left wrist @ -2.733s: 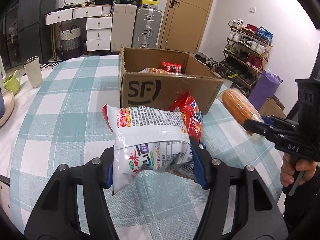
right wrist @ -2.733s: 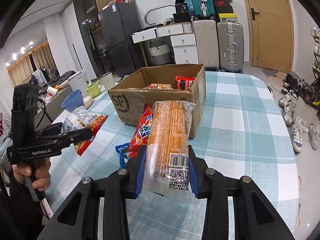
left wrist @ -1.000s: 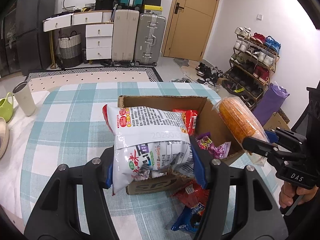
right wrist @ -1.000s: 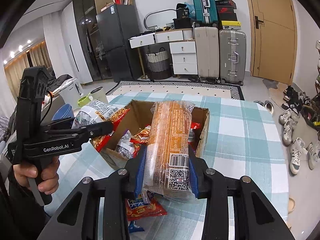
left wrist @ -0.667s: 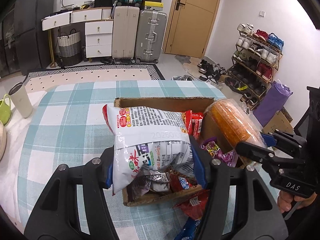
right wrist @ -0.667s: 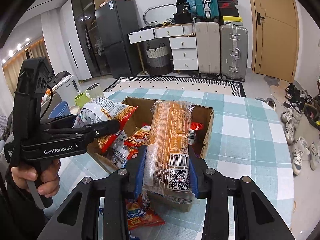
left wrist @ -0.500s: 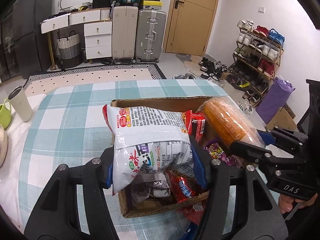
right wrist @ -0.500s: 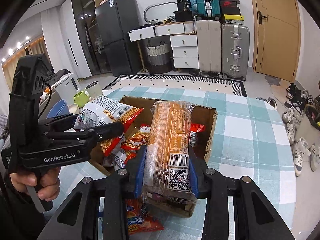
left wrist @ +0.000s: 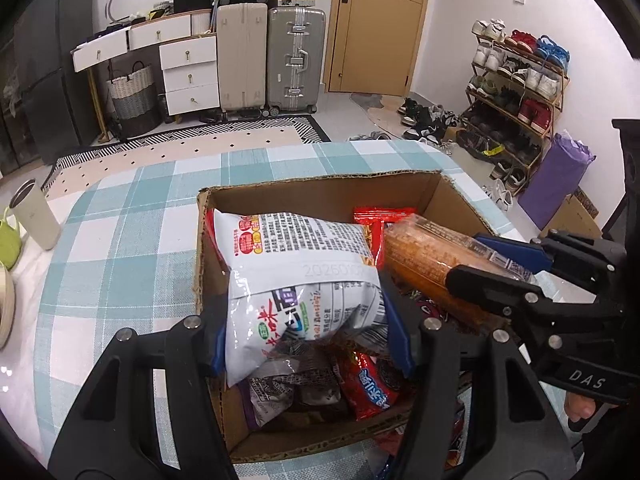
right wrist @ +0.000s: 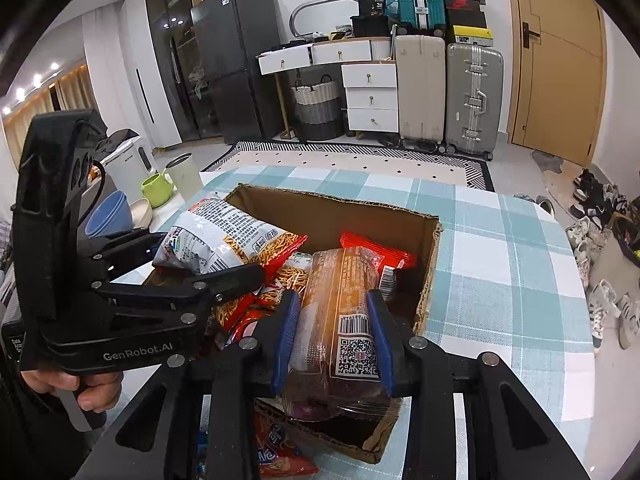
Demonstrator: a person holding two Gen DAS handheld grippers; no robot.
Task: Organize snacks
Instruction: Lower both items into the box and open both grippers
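The white and red snack bag (left wrist: 296, 276) is sitting clamped between the blue pads of the left claw (left wrist: 308, 340), hanging over the open cardboard box (left wrist: 320, 188) with its printed back facing up. Just beside it, the long clear-wrapped orange biscuit pack (right wrist: 340, 312) is sitting clamped between the blue pads of the right claw (right wrist: 334, 340), its barcode end toward the camera and its far end reaching into the box. Both claws are tilting down and forward over the box mouth, side by side; in the left wrist view the right claw (left wrist: 496, 268) is coming in from the right with the biscuit pack (left wrist: 428, 252) angling across toward the snack bag, the two packs near each other.

Inside the box, a red packet (left wrist: 370, 380) and a dark foil packet (left wrist: 288, 384) are lying under the held bag, and another red packet (right wrist: 378, 252) is leaning by the far wall. A red packet (right wrist: 276, 452) is lying on the desk (left wrist: 120, 248) in front of the box, partly under the claw frame.

A hand (right wrist: 80, 388) is gripping the handle of the left claw (right wrist: 200, 264) at the left edge of the right wrist view. On the checked cloth's far left a pale tumbler (left wrist: 34, 216) is standing.
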